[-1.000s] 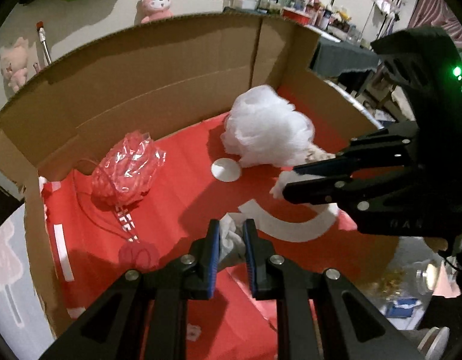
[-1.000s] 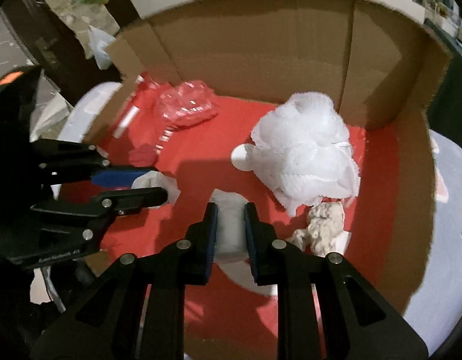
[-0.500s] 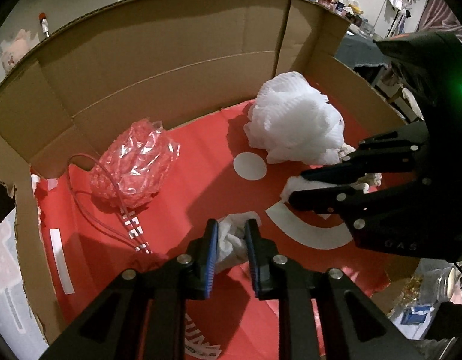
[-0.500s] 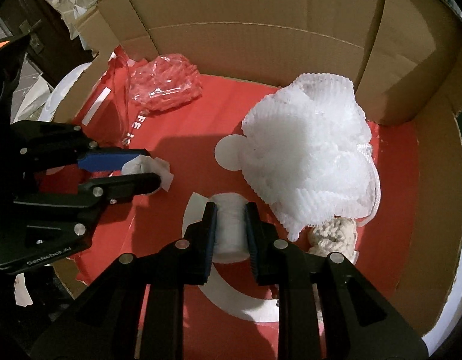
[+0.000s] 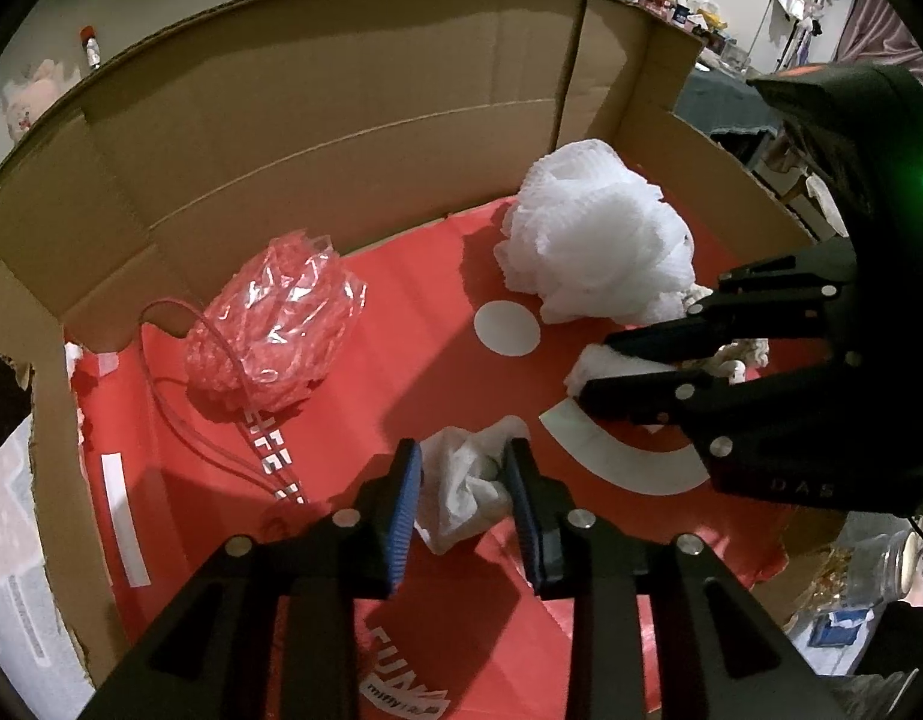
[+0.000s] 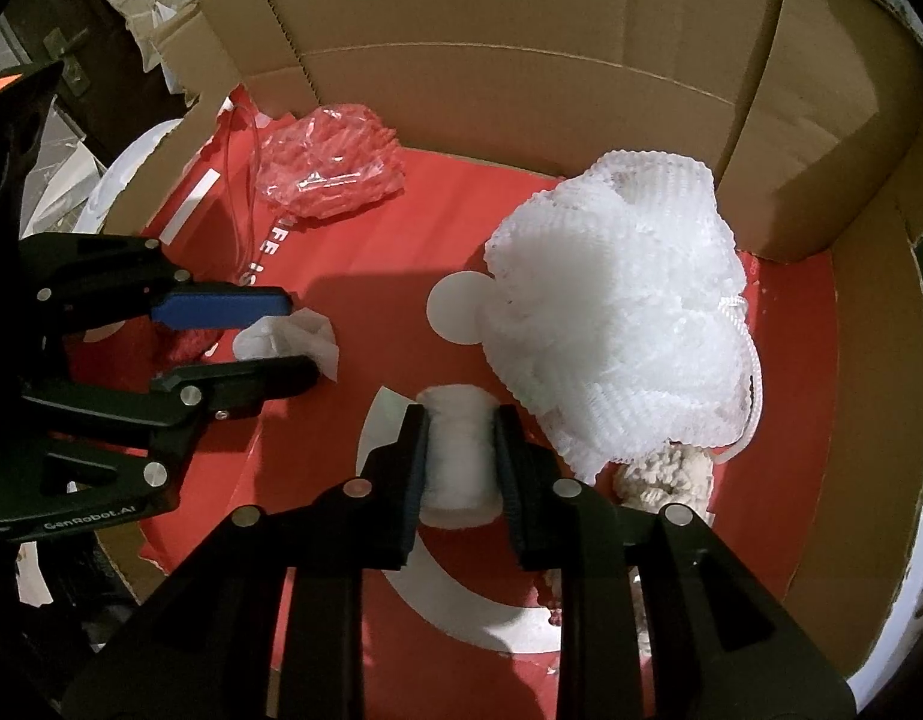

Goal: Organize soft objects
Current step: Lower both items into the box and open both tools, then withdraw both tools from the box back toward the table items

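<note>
Both tongs are opening inside the cardboard box [image 5: 341, 138]: left tongs [image 5: 464, 483] around the crumpled white cloth [image 5: 467, 486], right tongs [image 6: 459, 462] still pinching the white fluffy roll [image 6: 458, 456]; risk: soft fibres snag the pads and get dragged back out on withdrawal.

All in the box [image 5: 341, 138], on its liner [image 5: 401, 360]. Bag [image 5: 275, 324] far left near the back wall; mesh puff [image 6: 617, 324] back right, by the right wall. Plush [image 6: 665, 474] just in front of the puff, touching it. Tissue [image 5: 467, 480] near centre, between the left gripper [image 5: 464, 474] fingers. Roll [image 6: 458, 456] right of the tissue, between the right gripper [image 6: 458, 450] fingers, just left of the puff.
</note>
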A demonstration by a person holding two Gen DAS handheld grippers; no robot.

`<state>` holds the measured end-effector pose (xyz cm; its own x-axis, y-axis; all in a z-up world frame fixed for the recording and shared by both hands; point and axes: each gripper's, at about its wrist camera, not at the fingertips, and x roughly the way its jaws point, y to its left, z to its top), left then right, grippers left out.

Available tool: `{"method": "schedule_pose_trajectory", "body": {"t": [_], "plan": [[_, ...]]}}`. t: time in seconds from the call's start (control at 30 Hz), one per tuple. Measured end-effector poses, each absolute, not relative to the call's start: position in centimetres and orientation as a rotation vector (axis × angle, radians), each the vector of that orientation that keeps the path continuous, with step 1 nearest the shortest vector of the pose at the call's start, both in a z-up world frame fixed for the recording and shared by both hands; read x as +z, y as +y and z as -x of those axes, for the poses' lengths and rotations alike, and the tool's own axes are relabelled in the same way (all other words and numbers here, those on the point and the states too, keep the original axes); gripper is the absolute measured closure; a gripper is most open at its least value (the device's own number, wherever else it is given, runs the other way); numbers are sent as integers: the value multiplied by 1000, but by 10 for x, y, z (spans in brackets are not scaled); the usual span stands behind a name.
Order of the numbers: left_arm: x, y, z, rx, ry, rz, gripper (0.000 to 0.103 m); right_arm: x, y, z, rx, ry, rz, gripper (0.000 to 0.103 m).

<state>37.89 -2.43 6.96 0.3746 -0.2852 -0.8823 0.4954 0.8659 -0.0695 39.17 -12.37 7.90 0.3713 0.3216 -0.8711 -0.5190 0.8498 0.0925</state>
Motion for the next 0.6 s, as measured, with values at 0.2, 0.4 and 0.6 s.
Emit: {"method": "schedule_pose_trajectory", "body": {"t": [0.2,0.4,0.6], "plan": [[72,-19,-377,-505,1062,-213,64,78,-124,-390,543,1049,223,75],[76,-13,-375,-503,1051,-221,63,82,-122,-383,532,996,248,39],[90,1,-364,-491,1009,-200,49,90,-122,-374,518,974,267,39]]}}
